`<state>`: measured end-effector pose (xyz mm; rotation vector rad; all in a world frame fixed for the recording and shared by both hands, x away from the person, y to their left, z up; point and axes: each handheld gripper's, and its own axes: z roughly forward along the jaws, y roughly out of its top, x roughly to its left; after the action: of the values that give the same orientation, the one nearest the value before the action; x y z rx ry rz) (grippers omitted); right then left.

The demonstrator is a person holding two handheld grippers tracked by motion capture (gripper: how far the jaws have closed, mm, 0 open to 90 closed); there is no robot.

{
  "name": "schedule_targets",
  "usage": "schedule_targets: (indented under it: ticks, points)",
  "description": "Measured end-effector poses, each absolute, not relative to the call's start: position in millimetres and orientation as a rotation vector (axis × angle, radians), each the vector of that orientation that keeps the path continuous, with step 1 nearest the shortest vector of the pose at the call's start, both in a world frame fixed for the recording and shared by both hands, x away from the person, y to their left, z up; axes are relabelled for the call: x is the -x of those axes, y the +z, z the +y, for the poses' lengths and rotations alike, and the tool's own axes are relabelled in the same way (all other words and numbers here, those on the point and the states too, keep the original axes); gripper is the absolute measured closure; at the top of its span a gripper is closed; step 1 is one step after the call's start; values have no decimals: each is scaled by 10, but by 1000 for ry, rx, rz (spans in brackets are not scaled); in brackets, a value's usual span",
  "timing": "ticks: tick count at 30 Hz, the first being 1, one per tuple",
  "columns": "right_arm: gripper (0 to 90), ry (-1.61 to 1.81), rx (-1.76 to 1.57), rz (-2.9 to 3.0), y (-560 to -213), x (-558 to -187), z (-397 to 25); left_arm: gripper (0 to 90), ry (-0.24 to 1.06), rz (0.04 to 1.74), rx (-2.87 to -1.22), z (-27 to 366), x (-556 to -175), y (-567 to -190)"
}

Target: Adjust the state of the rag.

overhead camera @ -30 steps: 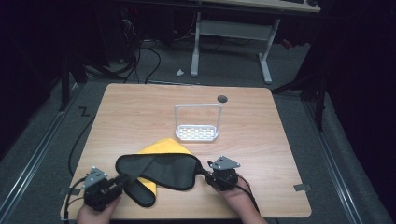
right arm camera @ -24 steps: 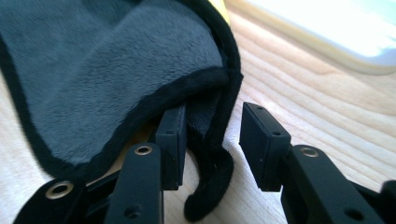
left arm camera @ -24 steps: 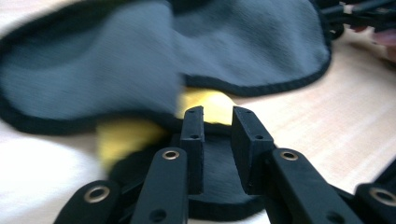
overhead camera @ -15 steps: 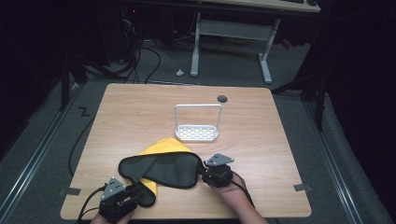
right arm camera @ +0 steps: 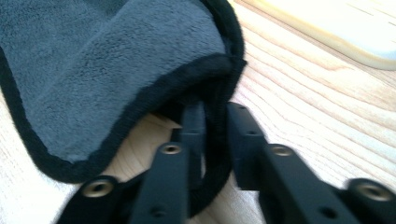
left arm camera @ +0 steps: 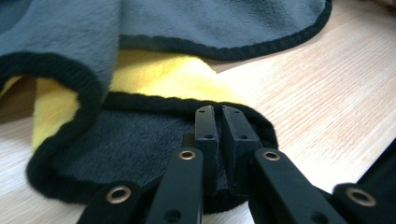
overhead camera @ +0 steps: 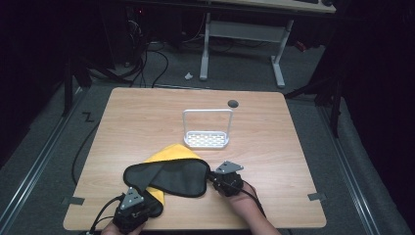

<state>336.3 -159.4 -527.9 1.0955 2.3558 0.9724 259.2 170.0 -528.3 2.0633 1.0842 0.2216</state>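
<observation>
The dark grey cloth point(overhead camera: 169, 175) sits at the near-left part of the table point(overhead camera: 274, 147), draped over a yellow cloth point(overhead camera: 171, 152). Compared with a second ago, its left end has been pulled back toward the near edge and folded under.

The left gripper point(overhead camera: 136, 209) is clamped on that folded corner right by the table's front edge, and the right gripper point(overhead camera: 221, 182) is pinching the cloth's black hem. There's a white rack point(overhead camera: 207, 131) farther back, well apart, with bare wood to the right.
</observation>
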Motion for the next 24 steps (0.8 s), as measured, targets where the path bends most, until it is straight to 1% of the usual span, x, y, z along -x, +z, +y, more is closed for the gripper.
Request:
schedule_targets:
  ticks: [3,6,7,8,9,11,13,16,20,22,23,24]
  points:
    - [847,927,-1088,2327,-5254,-3342,-1650,863,211,1107,-2062,1840,-2626,-5275]
    - [849,904,-1127,2286,-5241,-3341,-1796,871,193,1129,-2041,1944,-2651,-5282]
    - [849,899,-1150,2269,-5234,-3351,-1884,873,192,1151,-2029,2035,-2670,-5283]
    - [849,899,-1150,2269,-5234,-3351,-1884,874,192,1151,-2029,2035,-2670,-5283]
    - [849,892,-1204,2229,-5221,-3368,-2034,874,201,1164,-2026,2114,-2691,-5283]
    - [850,882,-1230,2197,-5211,-3384,-2165,876,207,1187,-2012,2176,-2717,-5284]
    - [850,866,-1270,2157,-5200,-3406,-2296,877,216,1196,-2003,2212,-2747,-5287]
    - [850,848,-1312,2105,-5189,-3455,-2455,876,268,1202,-2018,2210,-2770,-5279]
    - [846,811,-1328,2086,-5206,-3517,-2538,854,267,1216,-2007,2208,-2776,-5278]
    - [811,814,-1329,2091,-5217,-3525,-2529,832,267,1215,-2005,2201,-2768,-5277]
    - [765,817,-1324,2089,-5210,-3521,-2521,814,260,1217,-2008,2193,-2754,-5259]
    - [740,825,-1324,2089,-5200,-3514,-2514,801,260,1217,-2008,2193,-2754,-5259]
